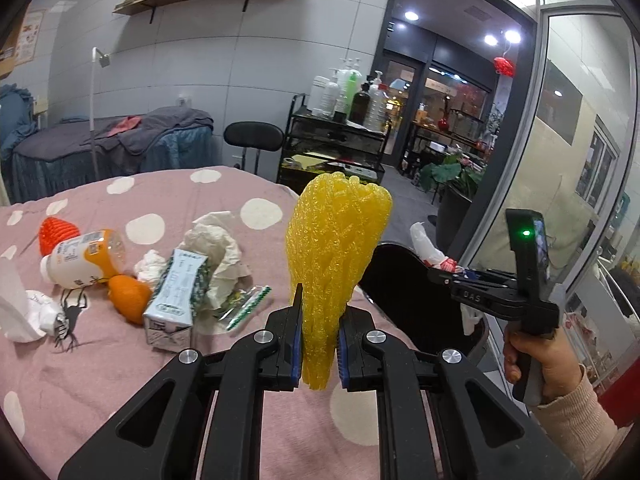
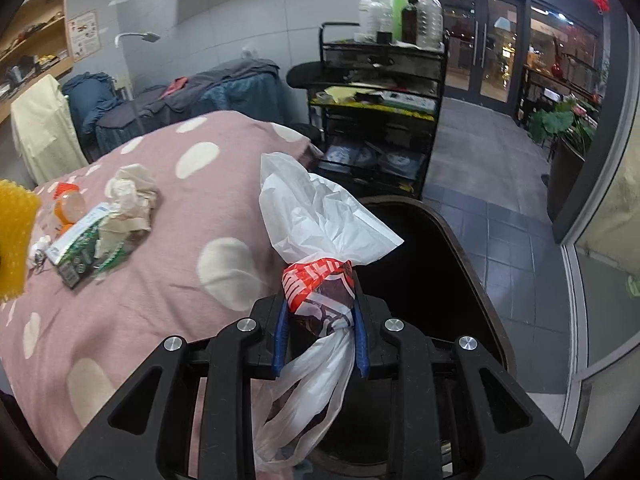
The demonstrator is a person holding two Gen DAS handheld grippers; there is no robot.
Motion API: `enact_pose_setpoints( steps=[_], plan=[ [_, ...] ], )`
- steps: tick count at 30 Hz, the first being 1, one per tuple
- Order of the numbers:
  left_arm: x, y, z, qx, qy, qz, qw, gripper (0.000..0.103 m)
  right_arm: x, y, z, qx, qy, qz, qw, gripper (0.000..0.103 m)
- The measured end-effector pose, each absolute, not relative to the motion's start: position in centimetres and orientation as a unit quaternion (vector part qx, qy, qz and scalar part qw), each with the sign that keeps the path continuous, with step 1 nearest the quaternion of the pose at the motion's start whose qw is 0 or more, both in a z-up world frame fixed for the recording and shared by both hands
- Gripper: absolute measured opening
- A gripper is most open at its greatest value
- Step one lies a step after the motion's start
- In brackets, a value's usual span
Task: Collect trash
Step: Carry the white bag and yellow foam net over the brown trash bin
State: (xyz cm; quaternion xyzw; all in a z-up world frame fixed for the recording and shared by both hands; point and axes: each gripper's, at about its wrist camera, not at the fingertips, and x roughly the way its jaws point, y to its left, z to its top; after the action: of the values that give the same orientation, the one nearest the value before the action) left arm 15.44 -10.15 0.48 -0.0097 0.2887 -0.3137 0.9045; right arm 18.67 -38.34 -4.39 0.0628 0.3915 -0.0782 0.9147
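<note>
My left gripper [image 1: 319, 332] is shut on a yellow foam fruit net [image 1: 336, 248], held upright above the pink dotted bedcover [image 1: 120, 360]; the net also shows at the left edge of the right wrist view [image 2: 16, 236]. My right gripper [image 2: 320, 320] is shut on a white plastic bag with red print [image 2: 316, 240], held over the black trash bin [image 2: 452, 264], which also shows in the left wrist view [image 1: 400, 292]. The right gripper [image 1: 452, 276] appears in the left wrist view. On the bed lie a drink bottle [image 1: 82, 258], a carton [image 1: 176, 300], crumpled paper [image 1: 218, 248], an orange [image 1: 128, 296] and a red net [image 1: 56, 232].
A white bag [image 1: 20, 308] and a clear wrapper [image 1: 244, 304] lie on the bed. A black cart with bottles [image 2: 380, 80], a stool [image 1: 252, 136] and another bed [image 1: 108, 140] stand behind. A glass wall [image 1: 560, 160] and a plant [image 1: 452, 176] are at the right.
</note>
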Motion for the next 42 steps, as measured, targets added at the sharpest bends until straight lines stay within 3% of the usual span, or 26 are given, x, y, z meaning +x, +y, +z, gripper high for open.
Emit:
enact_pose_setpoints(
  steps=[12, 13, 15, 16, 17, 42],
  plan=[
    [16.2, -16.6, -0.3, 0.033, 0.312, -0.364, 0.877, 0.013, 21.7, -43.9, -11.3, 0.08, 0.493, -0.124, 0.858, 0.029],
    [16.4, -16.9, -0.4, 0.033, 0.314, -0.367, 0.875, 0.013, 21.8, -44.1, -11.7, 0.082, 0.496, -0.127, 0.855, 0.036],
    [16.4, -17.8, -0.6, 0.039, 0.318, -0.372, 0.871, 0.013, 22.1, -44.4, -12.3, 0.09, 0.499, -0.131, 0.852, 0.059],
    [16.5, -18.2, -0.7, 0.043, 0.32, -0.373, 0.87, 0.013, 22.0, -44.6, -12.4, 0.094, 0.497, -0.135, 0.852, 0.077],
    [16.5, -18.6, -0.8, 0.045, 0.322, -0.376, 0.867, 0.013, 21.9, -44.7, -12.4, 0.096, 0.493, -0.139, 0.854, 0.079],
    [19.2, -29.2, -2.1, 0.084, 0.378, -0.425, 0.818, 0.013, 11.5, -45.5, -5.7, 0.133, 0.37, -0.221, 0.893, 0.09]
  ],
)
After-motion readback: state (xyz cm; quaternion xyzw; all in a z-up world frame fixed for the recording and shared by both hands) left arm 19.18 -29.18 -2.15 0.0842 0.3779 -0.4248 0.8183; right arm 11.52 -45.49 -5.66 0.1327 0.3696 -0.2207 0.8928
